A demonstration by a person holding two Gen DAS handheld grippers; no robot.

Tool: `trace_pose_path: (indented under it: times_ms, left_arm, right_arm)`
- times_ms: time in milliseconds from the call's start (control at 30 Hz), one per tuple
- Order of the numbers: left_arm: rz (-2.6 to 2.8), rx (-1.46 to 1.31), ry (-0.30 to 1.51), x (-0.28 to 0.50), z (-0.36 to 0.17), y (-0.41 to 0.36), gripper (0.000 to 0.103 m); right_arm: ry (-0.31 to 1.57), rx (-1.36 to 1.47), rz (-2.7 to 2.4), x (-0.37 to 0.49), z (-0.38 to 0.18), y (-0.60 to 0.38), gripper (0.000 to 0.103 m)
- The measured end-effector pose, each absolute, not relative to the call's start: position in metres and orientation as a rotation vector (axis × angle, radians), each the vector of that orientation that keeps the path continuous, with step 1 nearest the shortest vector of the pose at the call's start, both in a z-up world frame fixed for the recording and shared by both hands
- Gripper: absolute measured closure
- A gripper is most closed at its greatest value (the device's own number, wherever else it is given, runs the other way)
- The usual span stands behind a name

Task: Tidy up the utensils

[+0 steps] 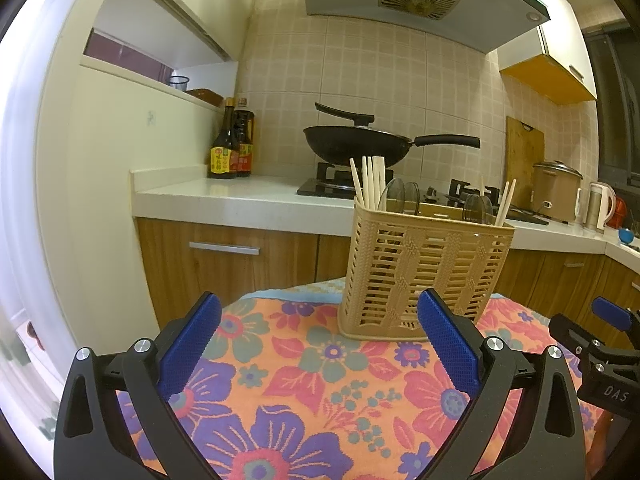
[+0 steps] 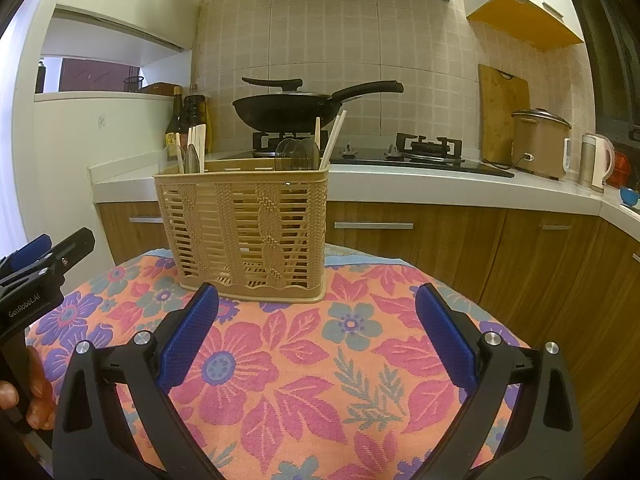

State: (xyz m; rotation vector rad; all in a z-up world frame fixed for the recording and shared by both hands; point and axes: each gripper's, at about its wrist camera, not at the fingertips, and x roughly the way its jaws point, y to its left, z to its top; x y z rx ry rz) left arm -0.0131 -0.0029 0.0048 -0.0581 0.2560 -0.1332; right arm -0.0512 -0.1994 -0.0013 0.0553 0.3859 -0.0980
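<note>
Both the left gripper (image 1: 319,312) and right gripper (image 2: 316,304) hover spread and empty, utensil basket (image 2: 244,224) just ahead, likely poised for sorting chopsticks (image 2: 332,136).

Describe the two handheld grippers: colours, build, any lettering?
Both match: the left gripper and right gripper have matte black angular frames, silver round fasteners and blue textured finger pads. White lettering reads "GenRobot.AI" on the left, "DAS" on the right. No cables visible.

A tan slatted utensil basket (image 2: 244,224) stands upright on the floral cloth, holding chopsticks (image 2: 334,136) and clear spoons (image 2: 296,154).
</note>
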Motion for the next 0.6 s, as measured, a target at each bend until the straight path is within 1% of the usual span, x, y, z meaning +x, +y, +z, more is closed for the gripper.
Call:
trace_pose_path:
  times_ms: [600]
  left_arm:
    - [-0.125,-0.056,0.28,-0.011,0.0043,-0.003,0.008]
  right_arm:
    - [0.387,0.054,-0.098,-0.0514,-0.0013,-0.1992,0.009]
